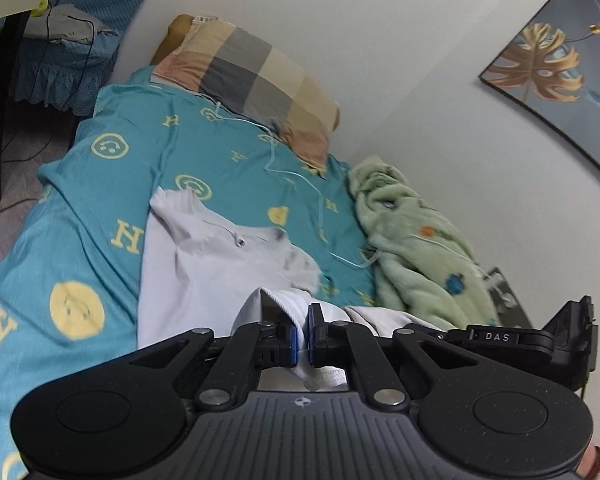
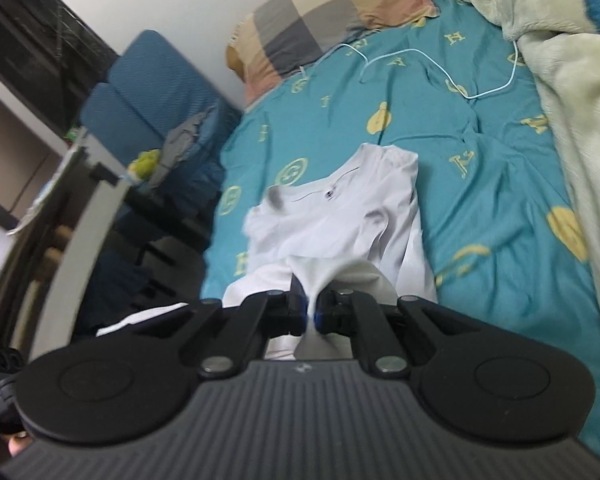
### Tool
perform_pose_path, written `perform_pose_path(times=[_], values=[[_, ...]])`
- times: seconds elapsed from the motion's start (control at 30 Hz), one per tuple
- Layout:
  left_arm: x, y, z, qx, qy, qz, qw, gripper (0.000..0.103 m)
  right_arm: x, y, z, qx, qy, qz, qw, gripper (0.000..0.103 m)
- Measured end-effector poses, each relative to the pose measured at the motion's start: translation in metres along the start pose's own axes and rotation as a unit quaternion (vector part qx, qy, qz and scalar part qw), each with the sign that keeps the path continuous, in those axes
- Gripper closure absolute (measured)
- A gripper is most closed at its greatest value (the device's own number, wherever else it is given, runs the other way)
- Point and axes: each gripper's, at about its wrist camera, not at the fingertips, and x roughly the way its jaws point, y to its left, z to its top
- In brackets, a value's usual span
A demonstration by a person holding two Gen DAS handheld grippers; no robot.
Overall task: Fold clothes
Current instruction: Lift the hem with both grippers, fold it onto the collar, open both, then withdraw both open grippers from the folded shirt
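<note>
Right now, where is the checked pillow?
In the left wrist view, the checked pillow lies at the bed's far end against the wall, beyond the white shirt, left of the green blanket.

A shirt (image 1: pixel 220 264) lies on the bed (image 1: pixel 100 200), its collar toward the pillow (image 1: pixel 252 76) at the head of the bed against the wall (image 1: pixel 380 40). A blanket (image 1: pixel 416 236) is bunched on the bed to the shirt's right, along the wall, and a cord (image 1: pixel 300 176) runs over the sheet between pillow and blanket. Left of the bed stands a chair (image 2: pixel 148 96).
</note>
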Motion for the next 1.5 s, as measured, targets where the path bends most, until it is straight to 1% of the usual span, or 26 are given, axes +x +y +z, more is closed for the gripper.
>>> perform_pose_path(times=[0.07,0.17,0.3,0.4,0.5,0.53,0.6,0.63,0.67,0.73,0.77,0.8,0.87,0.9,0.93,0.97,1.07,1.13,1.23,1.3,1.4,1.5], values=[[0.033,0.012,0.008,0.009,0.005,0.008,0.9999,0.097,0.029,-0.009,0.009,-0.004,0.007,-0.016,1.000,0.096],[0.080,0.034,0.010,0.016,0.018,0.017,0.9996,0.097,0.069,-0.027,0.016,-0.008,0.025,-0.033,0.999,0.095],[0.128,0.062,0.002,0.016,0.040,0.032,0.9986,0.097,0.108,-0.048,0.016,-0.008,0.041,-0.035,0.999,0.095],[0.151,0.077,-0.005,0.012,0.054,0.037,0.9978,0.097,0.124,-0.055,0.015,-0.013,0.044,-0.036,0.998,0.095],[0.156,0.080,-0.007,0.012,0.054,0.033,0.9979,0.097,0.132,-0.057,0.012,-0.023,0.045,-0.038,0.998,0.094],[0.157,0.080,-0.007,0.014,0.053,0.032,0.9980,0.095,0.132,-0.057,0.011,-0.028,0.044,-0.040,0.998,0.094],[0.154,0.078,-0.007,0.018,0.052,0.033,0.9979,0.087,0.131,-0.056,0.010,-0.032,0.041,-0.039,0.998,0.094],[0.150,0.074,-0.009,0.021,0.051,0.033,0.9979,0.077,0.130,-0.055,0.010,-0.033,0.040,-0.038,0.998,0.094],[0.147,0.071,-0.011,0.026,0.052,0.030,0.9979,0.064,0.128,-0.055,0.010,-0.032,0.038,-0.036,0.998,0.093],[0.141,0.063,-0.016,0.049,0.045,0.024,0.9975,0.054,0.123,-0.053,0.010,-0.031,0.036,-0.032,0.998,0.092],[0.135,0.057,-0.020,0.061,0.041,0.026,0.9969,0.049,0.120,-0.051,0.011,-0.032,0.036,-0.027,0.998,0.089],[0.129,0.051,-0.023,0.071,0.042,0.033,0.9961,0.047,0.116,-0.048,0.011,-0.038,0.035,-0.020,0.998,0.085],[0.118,0.042,-0.031,0.079,0.041,0.045,0.9950,0.045,0.107,-0.043,0.009,-0.050,0.030,-0.008,0.998,0.061],[0.112,0.039,-0.035,0.081,0.038,0.045,0.9950,0.044,0.102,-0.041,0.007,-0.055,0.025,-0.003,0.998,0.054],[0.106,0.036,-0.038,0.083,0.035,0.044,0.9949,0.040,0.097,-0.039,0.006,-0.060,0.020,0.002,0.998,0.045],[0.098,0.033,-0.042,0.087,0.033,0.047,0.9945,0.038,0.093,-0.037,0.004,-0.059,0.019,0.002,0.998,0.041],[0.079,0.025,-0.052,0.092,0.028,0.058,0.9936,0.037,0.079,-0.032,-0.002,-0.047,0.015,0.001,0.999,0.041],[0.068,0.022,-0.059,0.092,0.028,0.062,0.9934,0.037,0.070,-0.028,-0.008,-0.042,0.012,-0.008,0.999,0.041],[0.054,0.019,-0.070,0.091,0.029,0.069,0.9931,0.037,0.060,-0.021,-0.020,-0.039,0.019,-0.038,0.998,0.041],[0.047,0.020,-0.076,0.081,0.031,0.073,0.9936,0.037,0.055,-0.020,-0.031,-0.030,0.029,-0.061,0.997,0.041],[0.039,0.026,-0.084,0.064,0.043,0.072,0.9945,0.040,0.051,-0.022,-0.053,-0.015,0.045,-0.098,0.994,0.041],[0.036,0.033,-0.090,0.051,0.052,0.067,0.9951,0.041,0.051,-0.023,-0.068,-0.014,0.059,-0.121,0.991,0.041]])
